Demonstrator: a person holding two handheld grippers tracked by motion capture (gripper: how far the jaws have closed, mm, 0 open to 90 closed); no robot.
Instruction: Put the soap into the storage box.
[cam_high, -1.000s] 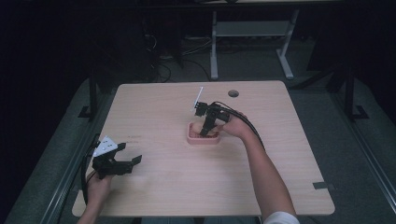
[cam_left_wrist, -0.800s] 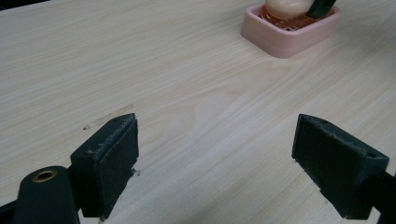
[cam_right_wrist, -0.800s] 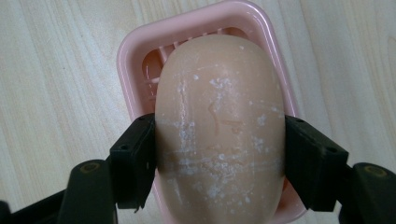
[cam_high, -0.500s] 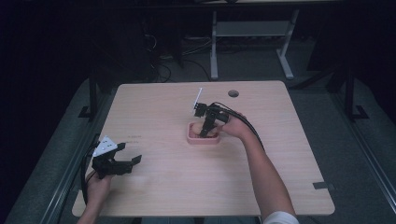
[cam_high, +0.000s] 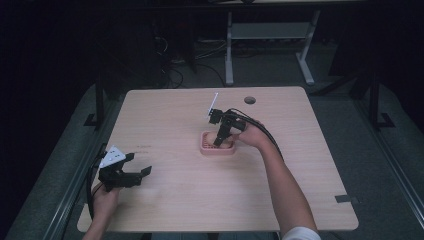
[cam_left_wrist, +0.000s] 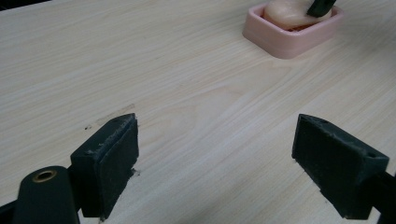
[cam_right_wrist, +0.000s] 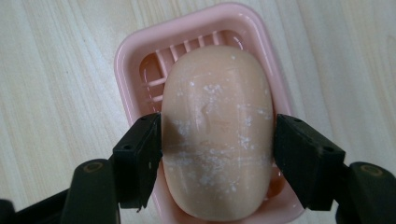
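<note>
A peach bar of soap (cam_right_wrist: 215, 84) lies in a pink slatted soap dish (cam_right_wrist: 135, 51) at the middle of the wooden table (cam_high: 300, 165). My right gripper (cam_right_wrist: 217, 122) points down into the dish (cam_high: 206, 149), its two jaws pressed against the bar's long sides. In the high view the right gripper (cam_high: 219, 141) stands over the dish, the hand behind it. My left gripper (cam_high: 140, 163) rests open near the table's front left, with nothing between its jaws. The left gripper view has the left gripper (cam_left_wrist: 217, 126) over bare wood, with the dish (cam_left_wrist: 280, 42) and soap (cam_left_wrist: 285, 14) far ahead.
A round cable hole (cam_high: 250, 100) sits near the table's far edge. A strip of dark tape (cam_high: 346, 199) marks the front right edge. A metal stand (cam_high: 270, 30) is on the floor beyond the table. Bare wood lies between the two grippers.
</note>
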